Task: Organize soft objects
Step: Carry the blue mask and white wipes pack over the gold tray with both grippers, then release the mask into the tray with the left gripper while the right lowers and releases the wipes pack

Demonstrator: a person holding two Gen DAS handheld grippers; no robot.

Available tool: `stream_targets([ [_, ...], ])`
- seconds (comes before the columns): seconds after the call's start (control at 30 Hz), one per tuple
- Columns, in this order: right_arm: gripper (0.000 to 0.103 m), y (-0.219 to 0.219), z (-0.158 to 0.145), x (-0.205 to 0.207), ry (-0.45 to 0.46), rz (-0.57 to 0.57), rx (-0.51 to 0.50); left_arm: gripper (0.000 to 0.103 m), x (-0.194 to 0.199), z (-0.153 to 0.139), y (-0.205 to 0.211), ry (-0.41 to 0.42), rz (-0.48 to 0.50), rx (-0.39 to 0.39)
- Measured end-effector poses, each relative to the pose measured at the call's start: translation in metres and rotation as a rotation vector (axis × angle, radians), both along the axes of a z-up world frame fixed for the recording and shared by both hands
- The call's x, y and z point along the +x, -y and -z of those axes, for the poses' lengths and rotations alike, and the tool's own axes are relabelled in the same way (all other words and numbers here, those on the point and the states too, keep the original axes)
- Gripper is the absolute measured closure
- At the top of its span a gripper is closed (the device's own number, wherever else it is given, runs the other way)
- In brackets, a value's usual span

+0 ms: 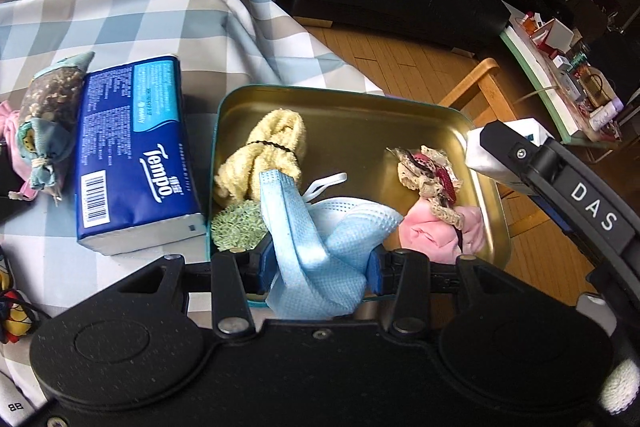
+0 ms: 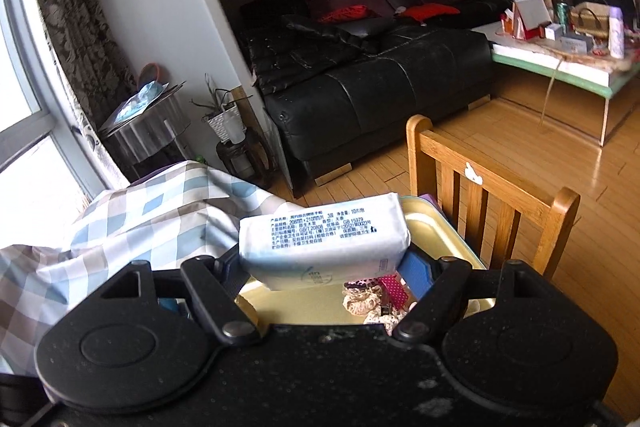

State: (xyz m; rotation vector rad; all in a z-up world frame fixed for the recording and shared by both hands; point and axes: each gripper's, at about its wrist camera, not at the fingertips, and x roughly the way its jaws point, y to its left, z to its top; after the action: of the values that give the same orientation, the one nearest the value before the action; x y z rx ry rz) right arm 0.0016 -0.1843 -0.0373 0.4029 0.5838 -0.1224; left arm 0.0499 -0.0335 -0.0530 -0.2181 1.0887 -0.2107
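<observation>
Left gripper: jaws pinching a blue face mask, gold tin directly beneath. Right gripper: jaws clamping a white tissue pack, long axis crosswise, above the tin's far edge.

Tin crowded in front; bare floor behind yellow cloth

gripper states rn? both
Left gripper: closed on blue mask, over the tin.
Right gripper: closed on white tissue pack.
</observation>
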Motion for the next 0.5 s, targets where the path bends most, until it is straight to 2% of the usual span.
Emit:
stream_targets([
  [0.17,0.027,-0.001,0.002,0.003,-0.003,0.001,0.004,0.06,0.007,0.006,0.017,-0.018,0.042,0.0],
  [0.5,0.027,0.005,0.005,0.001,-0.003,0.03,0.034,0.06,0.012,0.01,0.024,-0.032,0.043,0.01],
])
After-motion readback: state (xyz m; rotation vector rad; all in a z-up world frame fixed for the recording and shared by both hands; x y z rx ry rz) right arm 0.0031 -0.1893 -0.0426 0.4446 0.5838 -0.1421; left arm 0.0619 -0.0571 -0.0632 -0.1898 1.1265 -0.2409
